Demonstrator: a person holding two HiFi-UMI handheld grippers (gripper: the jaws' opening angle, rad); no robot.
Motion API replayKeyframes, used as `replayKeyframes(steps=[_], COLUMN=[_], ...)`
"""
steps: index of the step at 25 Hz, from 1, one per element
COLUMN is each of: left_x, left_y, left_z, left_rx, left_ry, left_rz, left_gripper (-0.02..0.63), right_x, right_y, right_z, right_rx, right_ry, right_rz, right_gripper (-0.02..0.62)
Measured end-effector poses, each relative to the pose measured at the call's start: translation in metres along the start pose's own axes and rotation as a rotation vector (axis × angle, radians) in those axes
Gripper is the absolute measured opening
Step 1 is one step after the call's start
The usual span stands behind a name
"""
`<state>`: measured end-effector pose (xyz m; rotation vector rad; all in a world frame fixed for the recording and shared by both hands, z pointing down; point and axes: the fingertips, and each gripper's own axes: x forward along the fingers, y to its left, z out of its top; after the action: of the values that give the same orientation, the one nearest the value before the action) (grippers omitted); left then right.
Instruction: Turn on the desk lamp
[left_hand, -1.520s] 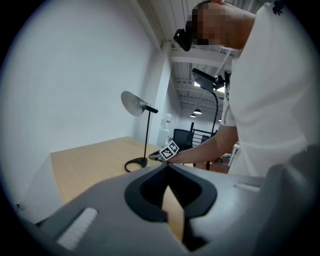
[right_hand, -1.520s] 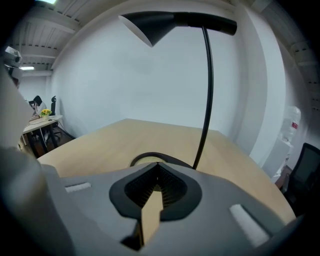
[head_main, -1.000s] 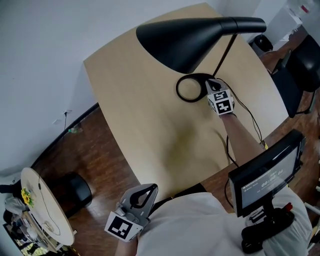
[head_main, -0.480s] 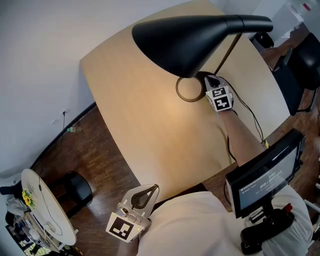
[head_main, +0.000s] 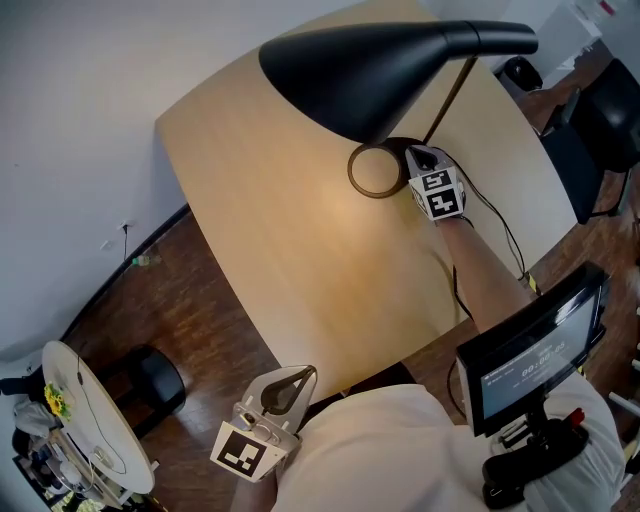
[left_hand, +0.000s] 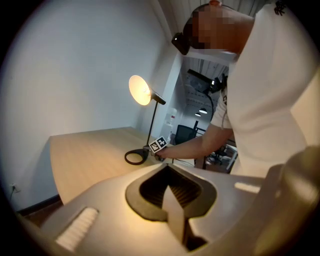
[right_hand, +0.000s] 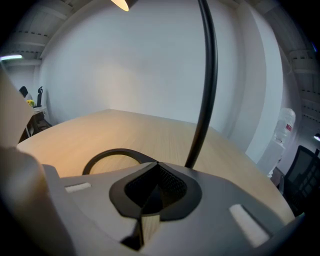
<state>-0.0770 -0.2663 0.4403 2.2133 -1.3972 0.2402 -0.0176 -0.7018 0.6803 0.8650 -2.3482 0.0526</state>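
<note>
The black desk lamp stands on the pale wooden table (head_main: 260, 240); its shade (head_main: 360, 75) hangs over the ring-shaped base (head_main: 372, 170). Warm light falls on the table under the shade, and the bulb glows in the left gripper view (left_hand: 140, 90). My right gripper (head_main: 418, 160) is shut, with its tip at the back of the ring base beside the stem (right_hand: 205, 85). My left gripper (head_main: 285, 385) is shut and empty, held low beside my body, off the table's near edge.
The lamp's cable (head_main: 500, 235) runs along the table towards its right edge. A screen on a stand (head_main: 530, 350) sits at lower right, and a black chair (head_main: 610, 120) beyond the table. A black stool (head_main: 150, 385) and a round board (head_main: 90, 420) stand on the floor at left.
The lamp has come on: the table under the shade was unlit a second ago and now shows a warm glow. Both grippers have stayed about where they were.
</note>
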Motion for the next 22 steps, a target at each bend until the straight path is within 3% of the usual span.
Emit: replayKeyframes(steps=[4,13,18,22], left_x=[-0.011,-0.074,-0.122,-0.179], left_y=[0.001,-0.017,-0.035,-0.051], left_z=[-0.009,-0.02,-0.032,-0.056], left_rx=[0.023,0.104,0.196,0.242], left_ry=[-0.002,-0.055,-0.132,-0.156], left_rz=[-0.014,-0.091,-0.193,-0.249], left_gripper=[0.017,0.017,0.017,0.017], right_x=[-0.044,-0.2,-0.296,-0.383], right_y=[0.042,0.214,0.247,0.3], right_z=[0.015,-0.013,0.001,0.004], right_rx=[0.042,0.081,0.077,0.094], right_ry=[-0.054,-0.047,-0.12,-0.18], right_rz=[0.045,0.216,0.121,0.061], right_gripper=[0.003,0.003,0.003,0.003])
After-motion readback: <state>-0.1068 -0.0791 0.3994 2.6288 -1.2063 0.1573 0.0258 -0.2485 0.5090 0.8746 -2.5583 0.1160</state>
